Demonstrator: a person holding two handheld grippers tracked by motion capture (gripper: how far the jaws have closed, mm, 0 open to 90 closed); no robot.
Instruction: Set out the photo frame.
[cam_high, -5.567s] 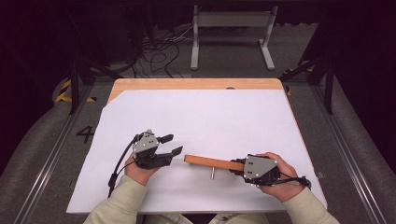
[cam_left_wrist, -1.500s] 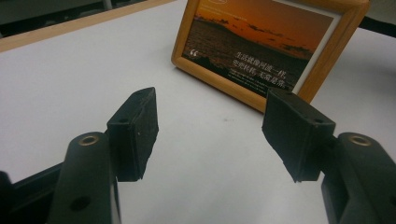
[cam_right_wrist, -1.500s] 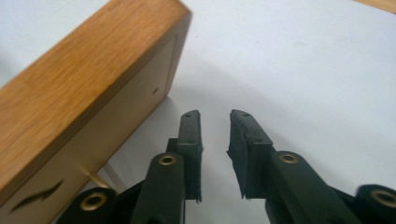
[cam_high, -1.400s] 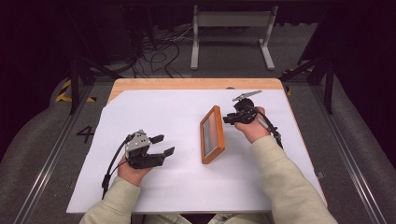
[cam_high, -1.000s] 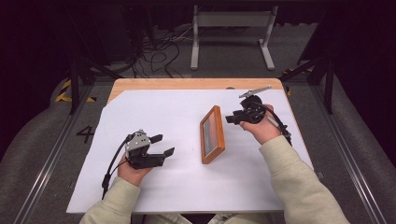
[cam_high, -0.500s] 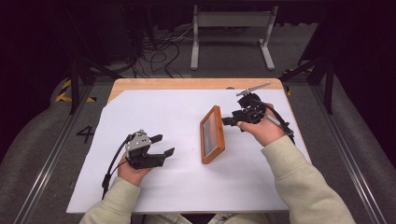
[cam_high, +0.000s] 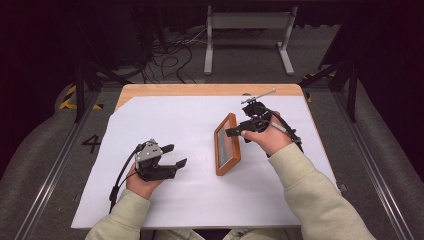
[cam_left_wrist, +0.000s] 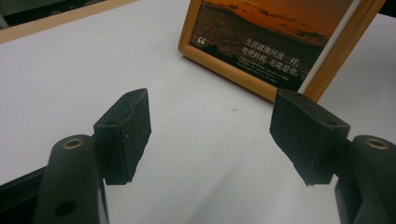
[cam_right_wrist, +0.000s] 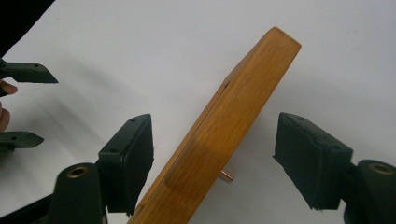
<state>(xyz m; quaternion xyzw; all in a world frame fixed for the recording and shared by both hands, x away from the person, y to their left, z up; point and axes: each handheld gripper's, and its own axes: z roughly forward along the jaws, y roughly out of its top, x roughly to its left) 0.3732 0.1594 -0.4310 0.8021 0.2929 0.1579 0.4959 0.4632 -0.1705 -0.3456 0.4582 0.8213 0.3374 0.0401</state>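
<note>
Wooden picture frame (cam_high: 227, 145) stands on edge right of the table's (cam_high: 165, 115) centre in the high view, right gripper (cam_high: 239, 130) at its far end, left gripper (cam_high: 176, 155) resting well apart toward the near-left. Left gripper view – jaws wide open, empty, frame (cam_left_wrist: 275, 42) ahead showing a sunset print. Right gripper view – jaws spread on either side of the frame's (cam_right_wrist: 224, 135) top edge, not touching, holding nothing. If releasing, back straight off; the frame looks tippy. Open room all round, right edge closest.

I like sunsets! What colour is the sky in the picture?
Orange, in the framed picture; left gripper view shows it best.
</note>
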